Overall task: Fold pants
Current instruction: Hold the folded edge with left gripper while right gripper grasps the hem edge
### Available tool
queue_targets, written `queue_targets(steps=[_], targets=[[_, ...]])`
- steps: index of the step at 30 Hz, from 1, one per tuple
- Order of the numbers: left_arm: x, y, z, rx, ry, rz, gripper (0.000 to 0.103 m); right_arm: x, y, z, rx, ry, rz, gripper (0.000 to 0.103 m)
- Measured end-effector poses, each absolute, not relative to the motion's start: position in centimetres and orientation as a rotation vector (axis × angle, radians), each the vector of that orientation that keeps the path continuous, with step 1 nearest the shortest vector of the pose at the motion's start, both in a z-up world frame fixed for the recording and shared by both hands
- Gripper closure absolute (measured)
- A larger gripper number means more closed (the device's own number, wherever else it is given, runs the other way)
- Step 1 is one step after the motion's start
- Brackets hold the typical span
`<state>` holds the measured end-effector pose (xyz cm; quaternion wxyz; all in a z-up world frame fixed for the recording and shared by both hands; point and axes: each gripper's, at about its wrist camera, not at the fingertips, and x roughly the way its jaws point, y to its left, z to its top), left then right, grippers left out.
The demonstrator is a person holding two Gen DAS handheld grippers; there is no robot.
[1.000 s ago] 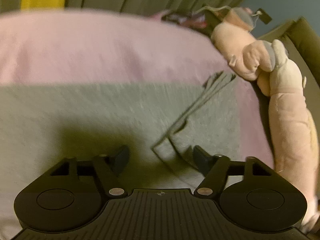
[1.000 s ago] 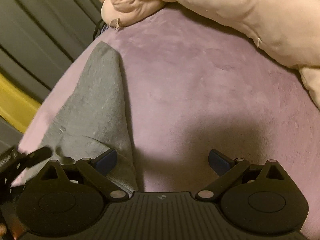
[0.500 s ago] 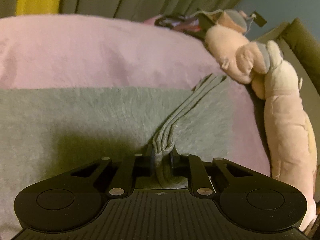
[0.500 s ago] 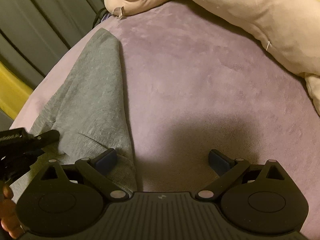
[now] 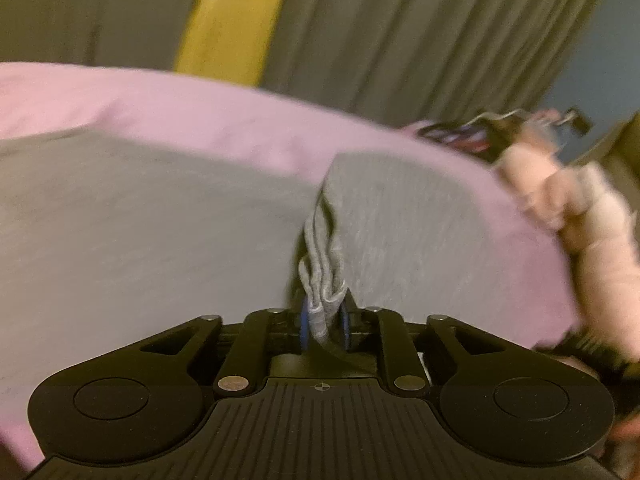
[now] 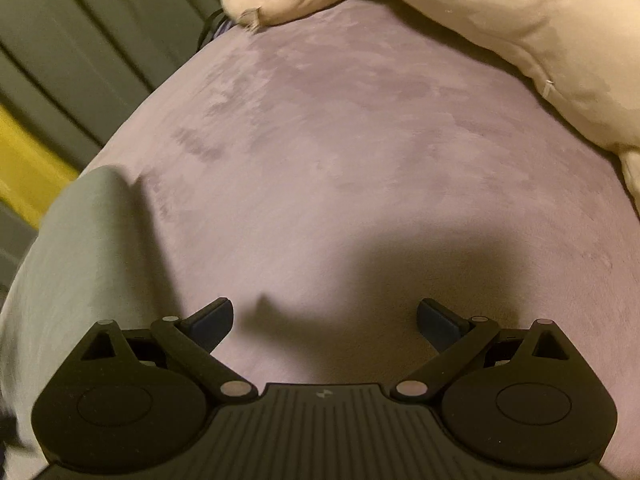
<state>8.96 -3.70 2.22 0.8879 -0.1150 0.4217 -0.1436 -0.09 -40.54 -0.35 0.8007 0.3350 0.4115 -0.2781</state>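
Note:
The grey pants [image 5: 160,232] lie spread on a pink blanket [image 5: 200,100]. My left gripper [image 5: 325,320] pinches a bunched, layered edge of the pants between its blue pads; the jaws are opening slightly with the cloth still between them. The cloth rises from the pads in a lifted fold [image 5: 400,208]. In the right wrist view the pants [image 6: 80,260] show only as a blurred grey hump at the left. My right gripper [image 6: 326,314] stands open over bare blanket [image 6: 360,160], with nothing between its fingers.
A long pale pink plush toy [image 5: 580,208] lies along the blanket's right side, and the same plush toy [image 6: 480,20] crosses the top of the right wrist view. Grey curtains [image 5: 360,20] with a yellow strip [image 5: 236,16] hang behind the bed's far edge.
My left gripper shut on the pants' edge, then swung away carrying it, so the cloth now folds over itself. In the right wrist view the pants' far tip drew back. The right gripper stayed put.

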Motion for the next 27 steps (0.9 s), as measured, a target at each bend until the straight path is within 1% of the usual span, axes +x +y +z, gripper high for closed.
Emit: queue_targets(steps=[1, 3, 4, 5, 6, 7, 9, 12, 15, 17, 19, 21, 22, 23, 24, 25, 27], targets=[[8.5, -2.6, 1.6, -0.228, 0.882, -0.269, 0.078, 0.4, -40.2, -0.4, 0.705, 0.895, -0.576, 0.004], [8.2, -1.0, 1.0, -0.268, 0.873, -0.233, 0.076, 1.0, -39.6, -0.2, 0.672, 0.910, -0.530, 0.004], [8.4, -0.4, 0.9, -0.302, 0.858, -0.230, 0.066, 1.3, -39.2, -0.1, 0.658, 0.910, -0.494, 0.004], [8.6, -0.1, 0.8, -0.328, 0.841, -0.236, 0.058, 1.4, -38.9, 0.1, 0.644, 0.900, -0.448, 0.004], [8.9, 0.0, 0.9, -0.344, 0.829, -0.254, 0.043, 1.4, -38.4, 0.4, 0.633, 0.886, -0.414, 0.004], [9.4, -0.1, 0.8, -0.355, 0.818, -0.274, 0.038, 1.1, -38.1, 0.7, 0.626, 0.869, -0.385, 0.004], [10.2, -0.3, 0.6, -0.370, 0.827, -0.286, 0.038, 0.3, -37.7, 1.5, 0.651, 0.816, -0.325, 0.004], [11.7, -1.0, -0.4, -0.407, 0.872, -0.336, 0.038, -1.0, -37.1, 1.7, 0.796, 0.793, -0.215, 0.004], [13.0, -1.3, -1.8, -0.483, 0.935, -0.387, 0.040, -1.4, -35.4, 1.1, 0.899, 0.841, -0.062, 0.004], [13.8, -1.3, -2.6, -0.523, 0.961, -0.387, 0.044, -1.0, -33.9, 1.0, 0.935, 0.854, 0.020, 0.004], [14.0, -1.3, -3.3, -0.532, 0.986, -0.369, 0.057, -0.4, -32.9, 0.7, 0.975, 0.862, 0.059, 0.004], [14.4, -1.5, -3.7, -0.509, 0.998, -0.375, 0.061, 0.3, -32.0, 0.0, 1.018, 0.881, 0.083, 0.006], [14.3, -1.5, -3.8, -0.499, 0.999, -0.376, 0.065, 0.6, -31.7, -0.4, 1.041, 0.882, 0.091, 0.011], [14.2, -1.4, -3.8, -0.500, 0.998, -0.379, 0.067, 1.0, -31.4, -0.8, 1.061, 0.879, 0.091, 0.014], [14.3, -1.2, -3.9, -0.504, 0.995, -0.379, 0.072, 1.4, -31.2, -1.1, 1.073, 0.874, 0.082, 0.021], [14.2, -1.0, -4.0, -0.509, 0.992, -0.376, 0.080, 1.7, -31.0, -1.4, 1.079, 0.858, 0.064, 0.027], [13.9, -0.5, -4.2, -0.537, 0.984, -0.371, 0.086, 1.8, -30.9, -1.7, 1.059, 0.819, -0.014, 0.032]])
